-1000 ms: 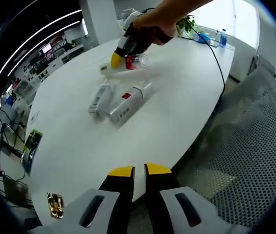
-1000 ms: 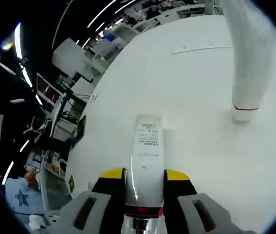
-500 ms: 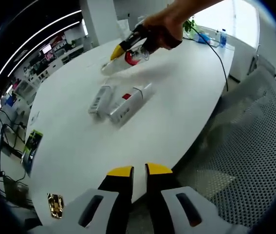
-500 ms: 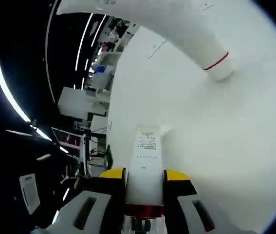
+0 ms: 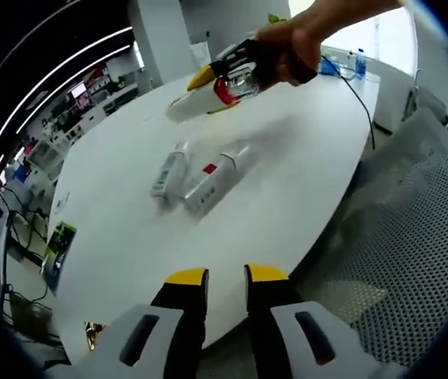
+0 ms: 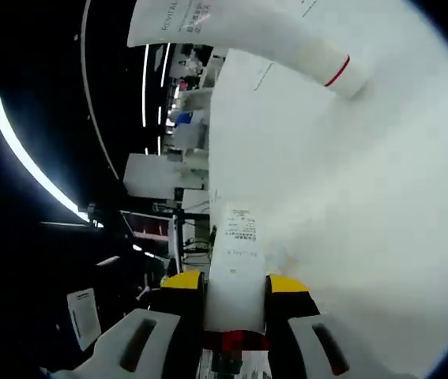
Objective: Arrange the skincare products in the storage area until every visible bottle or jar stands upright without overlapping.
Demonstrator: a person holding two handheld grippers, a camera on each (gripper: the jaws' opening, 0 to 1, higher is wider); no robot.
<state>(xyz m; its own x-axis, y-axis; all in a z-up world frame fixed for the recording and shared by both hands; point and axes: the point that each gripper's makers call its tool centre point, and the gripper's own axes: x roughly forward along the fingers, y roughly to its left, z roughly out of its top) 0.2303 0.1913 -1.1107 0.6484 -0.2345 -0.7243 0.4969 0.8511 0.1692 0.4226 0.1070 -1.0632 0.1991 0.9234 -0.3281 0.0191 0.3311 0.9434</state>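
Two white tubes lie side by side on the white table [image 5: 287, 181]: a slimmer tube [image 5: 168, 170] and a boxier tube with a red mark [image 5: 216, 174]. Beyond them a hand holds my right gripper [image 5: 208, 87] above the table, shut on a white tube with a red band [image 5: 200, 101] that lies nearly level. In the right gripper view that held tube [image 6: 235, 260] runs forward between the jaws of my right gripper [image 6: 235, 282]. Another white tube [image 6: 239, 35] with a red ring stands on its cap ahead. My left gripper [image 5: 225, 276] hovers at the near table edge, jaws together and bare.
A grey mesh chair [image 5: 397, 237] stands close on the right of the table. A green leaflet [image 5: 59, 241] and a small gold item [image 5: 91, 333] lie near the left edge. Bottles [image 5: 358, 59] and a black cable [image 5: 358, 95] are at the far end.
The right gripper has lifted its tube off the table and swung it from pointing down to nearly level, rolling its view. The left gripper and the two lying tubes stayed put.
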